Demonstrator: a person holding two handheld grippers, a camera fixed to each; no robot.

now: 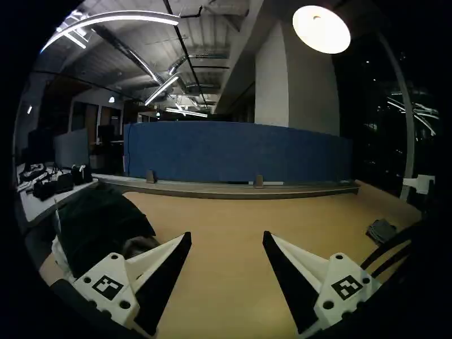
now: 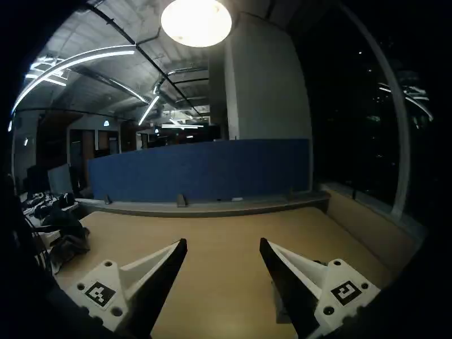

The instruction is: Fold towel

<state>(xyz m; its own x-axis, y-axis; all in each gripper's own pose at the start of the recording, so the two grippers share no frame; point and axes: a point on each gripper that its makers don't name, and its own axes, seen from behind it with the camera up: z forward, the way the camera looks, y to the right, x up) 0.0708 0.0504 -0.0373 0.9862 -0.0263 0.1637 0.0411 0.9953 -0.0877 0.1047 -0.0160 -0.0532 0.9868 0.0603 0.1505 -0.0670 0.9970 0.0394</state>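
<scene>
In the left gripper view, a dark heap of towels (image 1: 99, 223) lies at the left end of the wooden table (image 1: 237, 214), just beyond my left finger. A small grey folded cloth (image 1: 381, 230) rests near the table's right edge. My left gripper (image 1: 226, 233) hovers over the bare wood, open, with nothing between its fingers. In the right gripper view, the right gripper (image 2: 222, 240) is also open and empty above the table (image 2: 226, 226). A dark heap of cloth (image 2: 65, 234) sits far to its left. A grey patch (image 2: 278, 308) peeks out beside its right finger; what it is I cannot tell.
A blue partition (image 1: 237, 150) on a raised ledge closes the table's far side. Dark gear (image 1: 56, 182) sits on a side desk at the left. A round lamp (image 1: 321, 28) hangs overhead, and dark windows (image 2: 367, 141) run along the right.
</scene>
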